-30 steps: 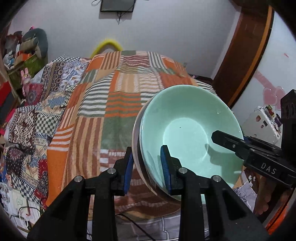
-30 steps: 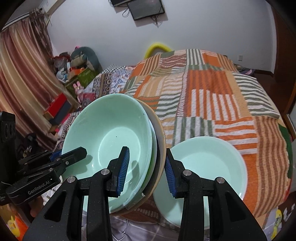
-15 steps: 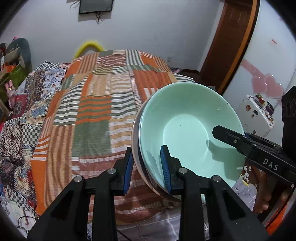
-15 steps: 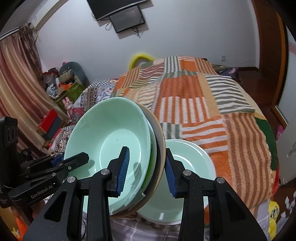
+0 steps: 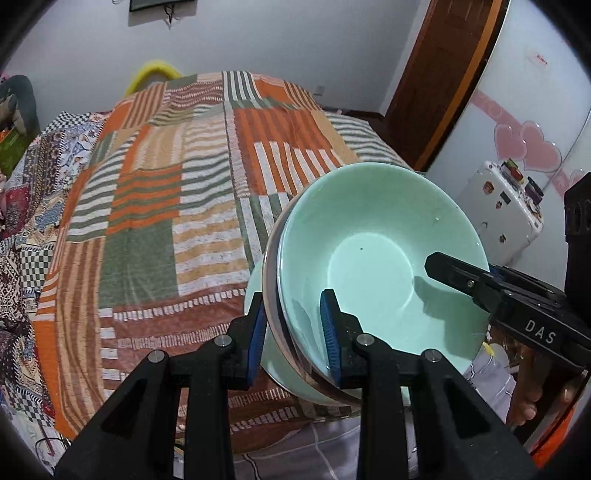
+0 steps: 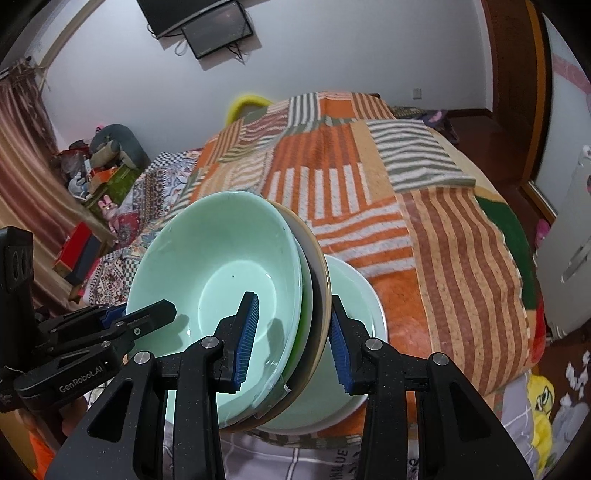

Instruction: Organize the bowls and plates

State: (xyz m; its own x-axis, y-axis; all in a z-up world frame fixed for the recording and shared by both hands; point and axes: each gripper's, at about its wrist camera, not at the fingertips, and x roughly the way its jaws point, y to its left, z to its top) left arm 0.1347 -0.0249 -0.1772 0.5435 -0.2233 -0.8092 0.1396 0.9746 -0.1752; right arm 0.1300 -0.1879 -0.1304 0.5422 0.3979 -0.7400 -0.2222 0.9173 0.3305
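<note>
Stack of dishes held over the near edge of a bed, a second bowl below it.

The stack (image 6: 229, 295) has a bowl nested on top of plates and hangs tilted between both grippers: the left gripper (image 5: 293, 334) clamps its left rim, the right gripper (image 6: 291, 338) its right rim, each with one finger inside the bowl and one under the plates. Just behind and beneath the stack, another bowl (image 6: 354, 295) sits on the blanket (image 6: 424, 206) near the bed's front edge. The blanket stretches away behind both. A screen (image 6: 218, 31) hangs on the far wall beyond the bed. A door (image 5: 439, 81) stands to the right.
</note>
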